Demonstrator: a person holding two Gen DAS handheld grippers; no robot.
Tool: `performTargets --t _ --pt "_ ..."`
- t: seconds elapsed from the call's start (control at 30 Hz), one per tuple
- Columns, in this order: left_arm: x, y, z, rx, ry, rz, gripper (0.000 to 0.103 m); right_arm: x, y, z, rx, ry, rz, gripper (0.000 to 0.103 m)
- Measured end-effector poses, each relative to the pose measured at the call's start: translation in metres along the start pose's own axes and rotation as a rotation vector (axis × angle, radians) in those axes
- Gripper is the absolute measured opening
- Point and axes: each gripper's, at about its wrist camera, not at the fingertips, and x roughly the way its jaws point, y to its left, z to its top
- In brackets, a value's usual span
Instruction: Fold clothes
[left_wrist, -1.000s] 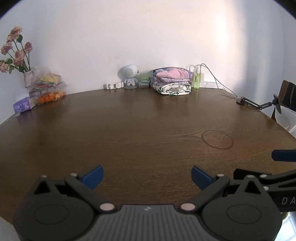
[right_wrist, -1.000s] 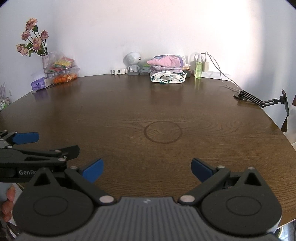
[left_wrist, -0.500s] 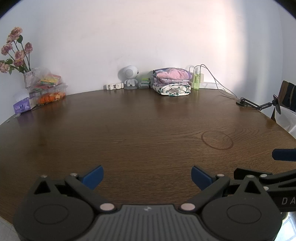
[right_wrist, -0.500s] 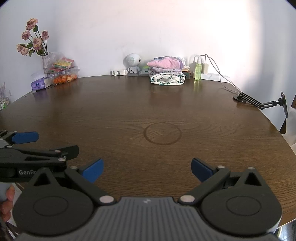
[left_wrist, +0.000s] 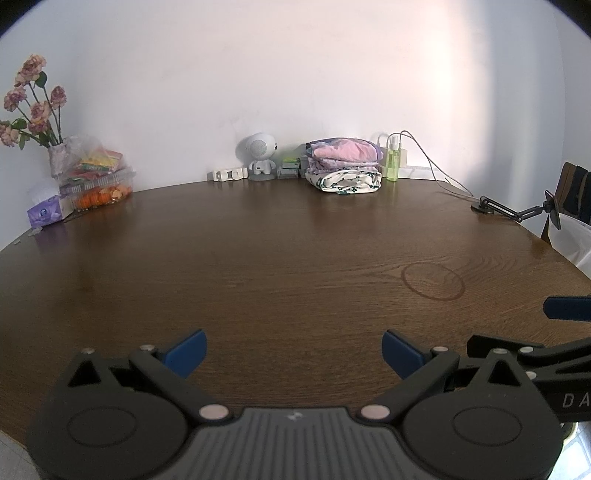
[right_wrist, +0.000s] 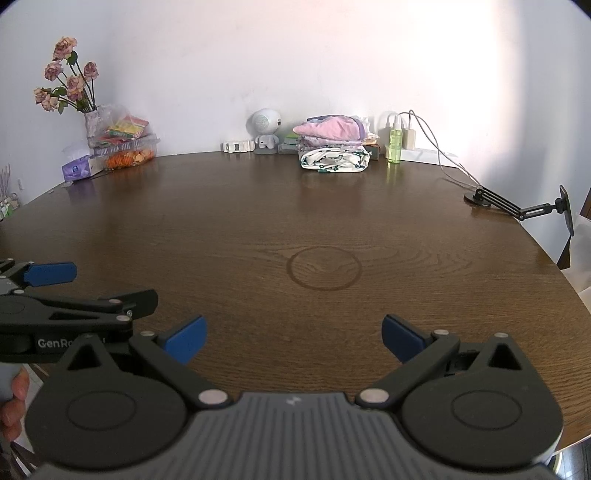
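A stack of folded clothes (left_wrist: 345, 164), pink and lilac on top and white with a green print below, sits at the far edge of the round wooden table (left_wrist: 280, 258) against the wall; it also shows in the right wrist view (right_wrist: 334, 147). My left gripper (left_wrist: 293, 352) is open and empty over the near table edge. My right gripper (right_wrist: 293, 338) is open and empty beside it. The left gripper shows at the left of the right wrist view (right_wrist: 51, 275). No loose garment lies near either gripper.
A vase of pink flowers (left_wrist: 33, 118), a snack box (left_wrist: 98, 182) and a tissue pack (left_wrist: 48, 214) stand far left. A white robot figure (left_wrist: 261, 155), a green bottle (left_wrist: 393, 162) with a charger cable and a black phone arm (left_wrist: 517, 212) line the far and right edges.
Both grippers stay open and nearly still; the view has shifted only slightly.
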Motion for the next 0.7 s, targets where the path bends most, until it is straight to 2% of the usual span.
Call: performTargets --t 0.7 --pt "0.0005 0.0002 -0.0006 0.006 -0.002 0.003 0.101 0.0007 -0.0004 -0.0008 0.004 0.005 0.001 0.103"
